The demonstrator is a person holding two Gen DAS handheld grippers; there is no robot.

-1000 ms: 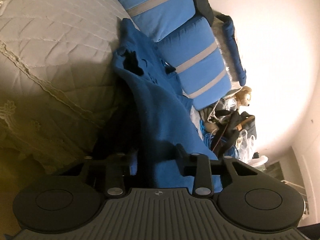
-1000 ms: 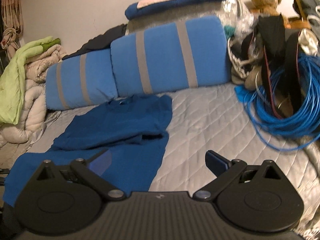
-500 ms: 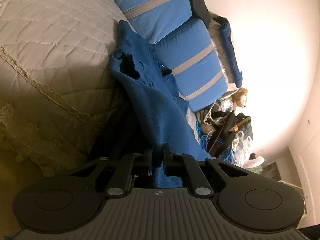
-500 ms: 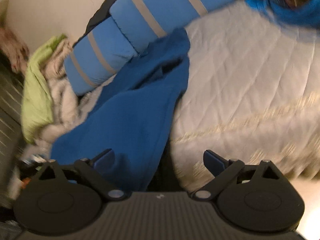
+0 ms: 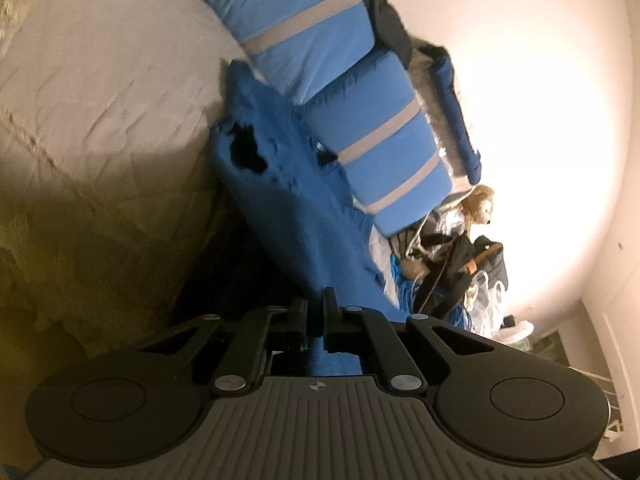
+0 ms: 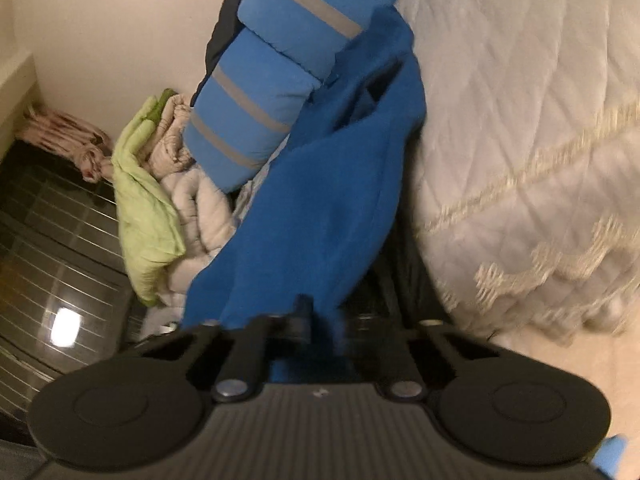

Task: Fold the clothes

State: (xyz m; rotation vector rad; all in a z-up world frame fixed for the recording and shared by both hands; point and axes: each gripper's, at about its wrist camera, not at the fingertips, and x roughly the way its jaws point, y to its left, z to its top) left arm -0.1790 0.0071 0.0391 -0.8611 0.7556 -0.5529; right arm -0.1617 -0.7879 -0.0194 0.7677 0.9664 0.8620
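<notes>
A blue garment point(image 5: 304, 216) lies on the quilted bed and runs from the striped pillows to the bed's edge. My left gripper point(image 5: 316, 312) is shut on its near hem, with blue cloth pinched between the fingers. In the right wrist view the same garment point(image 6: 320, 208) hangs toward the camera. My right gripper point(image 6: 320, 320) is shut on its other near corner, in a blurred frame. Both views are tilted sideways.
Two blue pillows with grey stripes point(image 5: 360, 92) lie along the wall. A teddy bear point(image 5: 476, 204), bags and a blue cable coil sit at one end of the bed. A green cloth point(image 6: 140, 200) and folded blankets lie at the other. The bedspread has a lace fringe point(image 6: 540, 272).
Both grippers went from open to shut on the garment's near edge. The right gripper swung down to the bed's edge and rolled sideways. The left view tilted a little further.
</notes>
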